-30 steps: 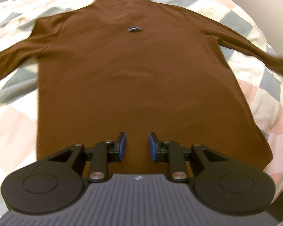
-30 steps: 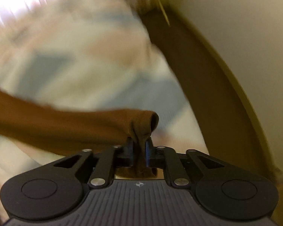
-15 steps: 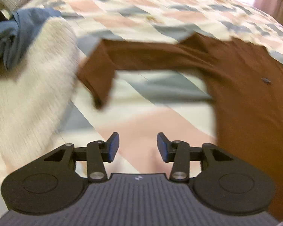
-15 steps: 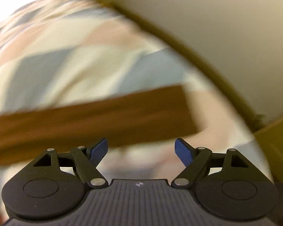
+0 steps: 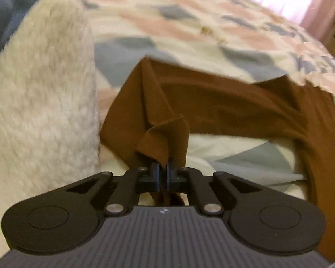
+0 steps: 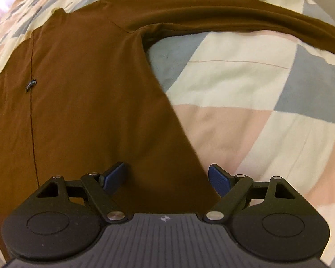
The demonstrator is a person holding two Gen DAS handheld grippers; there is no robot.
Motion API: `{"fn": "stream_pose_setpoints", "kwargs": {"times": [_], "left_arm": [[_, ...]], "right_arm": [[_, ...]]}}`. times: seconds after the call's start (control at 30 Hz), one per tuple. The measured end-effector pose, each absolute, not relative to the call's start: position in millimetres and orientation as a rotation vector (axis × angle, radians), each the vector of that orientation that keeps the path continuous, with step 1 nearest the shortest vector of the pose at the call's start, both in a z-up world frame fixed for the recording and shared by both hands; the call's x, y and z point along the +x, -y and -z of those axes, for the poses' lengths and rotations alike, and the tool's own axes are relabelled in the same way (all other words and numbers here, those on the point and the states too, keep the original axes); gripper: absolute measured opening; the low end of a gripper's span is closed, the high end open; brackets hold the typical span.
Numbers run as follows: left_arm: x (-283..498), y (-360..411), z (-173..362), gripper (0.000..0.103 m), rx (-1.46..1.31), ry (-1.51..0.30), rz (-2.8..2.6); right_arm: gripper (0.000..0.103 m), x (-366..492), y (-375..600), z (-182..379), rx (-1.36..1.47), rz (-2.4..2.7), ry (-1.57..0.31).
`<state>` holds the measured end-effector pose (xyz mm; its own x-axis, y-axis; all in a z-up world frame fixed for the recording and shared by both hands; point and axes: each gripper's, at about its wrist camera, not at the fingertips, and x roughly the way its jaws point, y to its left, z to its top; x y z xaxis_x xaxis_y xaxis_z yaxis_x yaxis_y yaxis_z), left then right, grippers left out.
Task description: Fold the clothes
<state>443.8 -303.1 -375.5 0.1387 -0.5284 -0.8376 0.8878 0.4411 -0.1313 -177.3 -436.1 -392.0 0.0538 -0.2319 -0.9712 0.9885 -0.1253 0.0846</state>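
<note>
Brown long-sleeved shirt (image 6: 89, 93) lies flat on the checked quilt (image 6: 256, 111), collar away from the grippers. Its left sleeve (image 5: 212, 102) runs sideways from the body, and the left gripper (image 5: 164, 174) is clamped tight on the cuff (bunched between the pads), so a pull toward the torso would fold it. Right gripper (image 6: 167, 176) hangs spread and opening over the shirt's side edge, pinching nothing.
</note>
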Motion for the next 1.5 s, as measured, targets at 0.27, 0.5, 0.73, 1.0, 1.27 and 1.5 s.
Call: {"fn": "stream_pose_setpoints", "kwargs": {"times": [0.27,0.5,0.73,1.0,1.27,1.5], "left_arm": [[528.0,257.9,251.6,0.003,0.494,-0.653,1.01],[582.9,252.2,291.9,0.008,0.536,-0.762,0.945],[567.3,241.5,300.5,0.047,0.543,-0.79,0.965],[534.7,209.9,314.7,0.049,0.536,-1.034,0.79],[366.0,230.2,311.8,0.057,0.623,-1.209,0.988],[222.8,236.6,269.5,0.065,0.673,-1.178,1.111]], "right_arm": [[0.084,-169.2,440.4,377.4,1.129,1.463,-0.895],[0.084,-153.7,422.3,369.6,1.134,1.462,-0.872],[0.086,-140.1,412.6,362.5,1.079,1.439,-0.913],[0.087,-139.7,410.4,353.0,1.124,1.452,-0.834],[0.087,-98.9,398.3,327.7,1.11,1.304,-0.801],[0.088,-88.9,361.1,272.8,1.045,1.151,-0.788]]}}
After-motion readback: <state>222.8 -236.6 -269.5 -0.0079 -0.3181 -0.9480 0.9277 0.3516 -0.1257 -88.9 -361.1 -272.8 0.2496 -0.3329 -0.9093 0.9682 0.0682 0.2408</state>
